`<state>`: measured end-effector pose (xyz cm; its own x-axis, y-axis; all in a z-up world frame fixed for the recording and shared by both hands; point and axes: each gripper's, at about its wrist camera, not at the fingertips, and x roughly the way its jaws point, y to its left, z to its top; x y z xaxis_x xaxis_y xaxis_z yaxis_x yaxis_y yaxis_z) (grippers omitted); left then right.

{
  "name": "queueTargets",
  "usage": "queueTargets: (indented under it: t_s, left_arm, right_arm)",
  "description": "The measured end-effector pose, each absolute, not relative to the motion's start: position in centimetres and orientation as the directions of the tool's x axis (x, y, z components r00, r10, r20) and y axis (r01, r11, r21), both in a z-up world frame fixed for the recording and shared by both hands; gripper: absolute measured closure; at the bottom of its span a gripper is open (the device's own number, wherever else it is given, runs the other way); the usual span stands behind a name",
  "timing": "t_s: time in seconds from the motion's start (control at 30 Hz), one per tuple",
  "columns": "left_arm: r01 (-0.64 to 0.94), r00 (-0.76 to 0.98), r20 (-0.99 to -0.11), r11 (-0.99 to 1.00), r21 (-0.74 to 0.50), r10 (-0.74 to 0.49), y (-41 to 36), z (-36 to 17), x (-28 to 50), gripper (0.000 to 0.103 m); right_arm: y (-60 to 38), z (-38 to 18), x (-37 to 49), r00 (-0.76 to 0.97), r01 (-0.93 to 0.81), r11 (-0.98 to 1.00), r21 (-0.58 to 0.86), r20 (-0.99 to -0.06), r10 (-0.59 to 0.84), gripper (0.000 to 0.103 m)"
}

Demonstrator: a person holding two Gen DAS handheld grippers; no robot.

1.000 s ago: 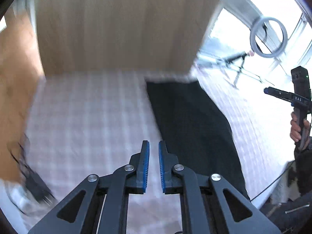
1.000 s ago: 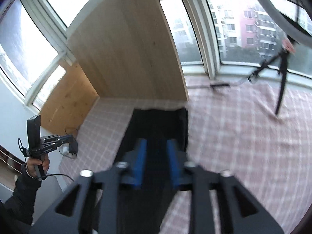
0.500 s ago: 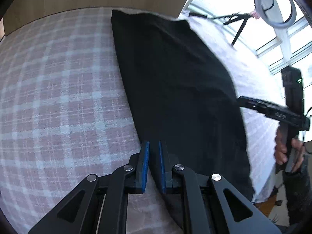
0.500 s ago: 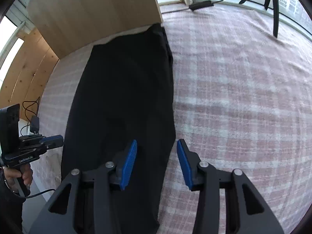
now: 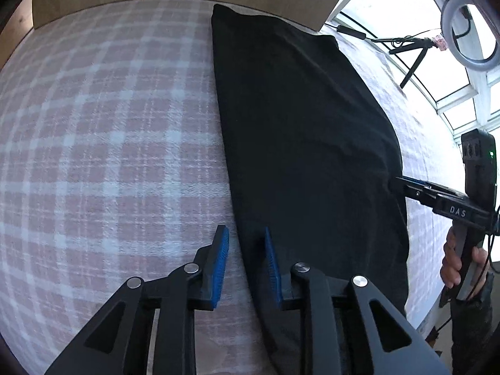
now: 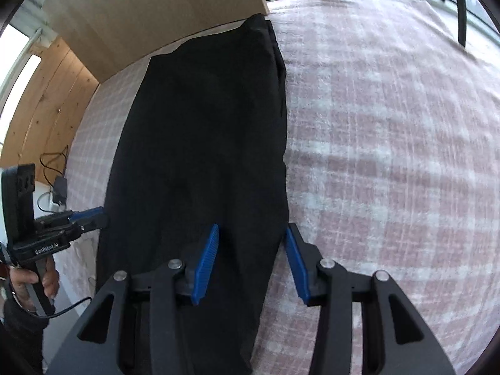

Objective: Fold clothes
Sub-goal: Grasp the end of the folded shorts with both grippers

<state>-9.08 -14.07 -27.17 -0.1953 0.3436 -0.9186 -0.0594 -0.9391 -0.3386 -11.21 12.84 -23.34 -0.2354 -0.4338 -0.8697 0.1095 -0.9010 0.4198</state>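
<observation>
A long black garment (image 5: 300,131) lies flat along the pink plaid cover (image 5: 103,143), narrow end far, near end over the bed edge. My left gripper (image 5: 245,259) is open, its jaws straddling the garment's left edge close to the near end. In the right wrist view the garment (image 6: 200,143) fills the middle. My right gripper (image 6: 251,250) is open wide, its jaws straddling the garment's right edge. The right gripper also shows in the left wrist view (image 5: 406,184), at the garment's right edge; the left gripper shows in the right wrist view (image 6: 90,215) at the left edge.
A wooden headboard panel (image 6: 150,9) stands at the far end. A ring light on a tripod (image 5: 468,31) stands by the windows at right. A wooden wall (image 6: 43,106) and a charger with cables (image 6: 59,187) are at left beyond the bed edge.
Both grippers have come down from facing the headboard to the garment's near part. The left gripper went from shut to open; the right has opened wider.
</observation>
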Motion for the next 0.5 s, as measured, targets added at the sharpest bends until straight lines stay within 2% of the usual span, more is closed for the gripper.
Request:
queueTargets:
  t_s: [0.3, 0.5]
  left_arm:
    - [-0.021, -0.207, -0.923, -0.945, -0.327, 0.324, -13.6, -27.2, -10.2, 0.076]
    - [-0.077, -0.203, -0.926, -0.948, -0.310, 0.319, -12.1, -27.0, -9.9, 0.059]
  right_arm:
    - [12.8, -23.5, -11.7, -0.218, 0.132, -0.886, 0.445, -0.859, -0.463, 0.060]
    - [12.5, -23.6, -11.7, -0.225, 0.153, -0.876, 0.458, -0.847, -0.482, 0.060]
